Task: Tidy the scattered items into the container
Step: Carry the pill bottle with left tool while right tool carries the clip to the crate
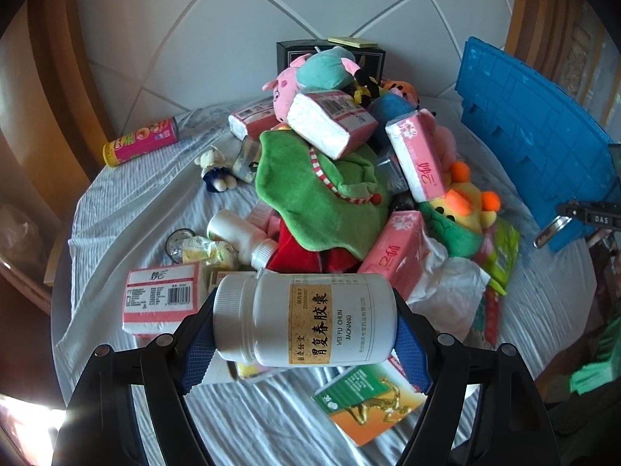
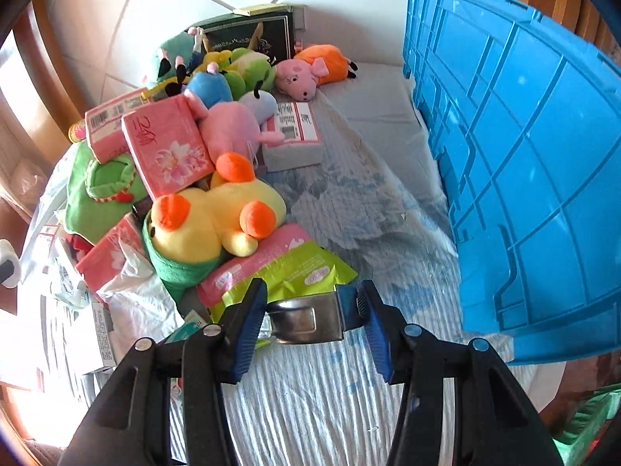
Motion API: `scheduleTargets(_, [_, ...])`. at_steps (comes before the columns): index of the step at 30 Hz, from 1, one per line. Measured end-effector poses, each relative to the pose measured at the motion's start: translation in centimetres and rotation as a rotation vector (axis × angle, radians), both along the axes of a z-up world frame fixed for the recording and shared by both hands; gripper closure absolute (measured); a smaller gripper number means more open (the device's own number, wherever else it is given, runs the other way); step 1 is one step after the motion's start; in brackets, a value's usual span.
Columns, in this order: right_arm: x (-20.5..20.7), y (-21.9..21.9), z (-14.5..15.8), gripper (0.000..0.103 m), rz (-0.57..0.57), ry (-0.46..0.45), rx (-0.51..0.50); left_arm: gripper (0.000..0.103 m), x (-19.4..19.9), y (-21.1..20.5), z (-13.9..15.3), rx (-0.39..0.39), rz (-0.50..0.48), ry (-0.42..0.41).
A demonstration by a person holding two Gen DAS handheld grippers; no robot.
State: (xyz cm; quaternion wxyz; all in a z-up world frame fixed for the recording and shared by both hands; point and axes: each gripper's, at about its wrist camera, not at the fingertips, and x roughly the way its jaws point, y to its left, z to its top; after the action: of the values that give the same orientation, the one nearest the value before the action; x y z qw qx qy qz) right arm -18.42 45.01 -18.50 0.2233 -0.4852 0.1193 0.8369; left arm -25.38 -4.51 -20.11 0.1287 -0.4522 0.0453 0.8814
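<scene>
My left gripper (image 1: 304, 322) is shut on a white medicine bottle (image 1: 306, 320), held sideways above the cloth-covered table. My right gripper (image 2: 310, 320) is shut on a small shiny metal cup (image 2: 306, 320), held above the cloth near the blue crate (image 2: 524, 163). The crate also shows in the left wrist view (image 1: 531, 132) at the right. A pile of scattered things fills the table's middle: pink tissue packs (image 1: 417, 155), a green plush (image 1: 318, 190), a yellow duck plush (image 2: 209, 225) and pig plushes (image 2: 306, 73).
A pink snack can (image 1: 141, 141) lies at the far left. A small bear (image 1: 215, 169), another white bottle (image 1: 240, 233), a green-orange box (image 1: 368, 400) and a white plastic bag (image 1: 446, 287) lie on the cloth. A black box (image 2: 252, 35) stands at the back.
</scene>
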Motion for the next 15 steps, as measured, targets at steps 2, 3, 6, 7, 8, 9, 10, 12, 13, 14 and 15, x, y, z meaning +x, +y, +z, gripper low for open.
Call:
scheduleTargets(2, [0.0, 0.2, 1.3, 0.055, 0.019, 0.024, 0.007, 0.024, -0.1, 0.5, 0.5, 0.005, 0.005, 0.013])
scheduleTargets(3, [0.0, 0.3, 2.0, 0.055, 0.029, 0.035, 0.012, 0.024, -0.1, 0.8, 0.8, 0.007, 0.008, 0.02])
scheduleTargets(6, [0.1, 0.5, 4.2, 0.055, 0.057, 0.072, 0.023, 0.024, -0.3, 1.8, 1.5, 0.014, 0.018, 0.038])
scheduleTargets(7, [0.2, 0.6, 4.9, 0.055, 0.066, 0.084, 0.027, 0.024, -0.3, 2.1, 1.8, 0.014, 0.021, 0.043])
scheduleTargets(8, [0.2, 0.7, 5.7, 0.055, 0.075, 0.097, 0.031, 0.024, -0.3, 2.5, 2.0, 0.011, 0.024, 0.049])
scheduleTargets(9, [0.3, 0.8, 6.3, 0.055, 0.085, 0.106, 0.034, 0.024, -0.4, 2.9, 2.2, 0.01, 0.027, 0.054])
scheduleTargets(10, [0.3, 0.9, 6.9, 0.055, 0.094, 0.116, 0.037, 0.024, -0.4, 3.2, 2.5, 0.013, 0.03, 0.059])
scheduleTargets(12, [0.5, 1.1, 8.0, 0.055, 0.111, 0.134, 0.045, 0.024, -0.5, 3.9, 2.9, 0.014, 0.036, 0.07])
scheduleTargets(13, [0.5, 1.2, 8.5, 0.055, 0.12, 0.143, 0.047, 0.024, -0.5, 4.2, 3.1, 0.015, 0.039, 0.074])
scheduleTargets(14, [0.6, 1.4, 9.0, 0.055, 0.127, 0.151, 0.049, 0.024, -0.5, 4.5, 3.4, 0.015, 0.041, 0.079])
scheduleTargets(15, [0.8, 1.5, 9.6, 0.055, 0.134, 0.161, 0.051, 0.024, -0.6, 4.9, 3.6, 0.012, 0.044, 0.083])
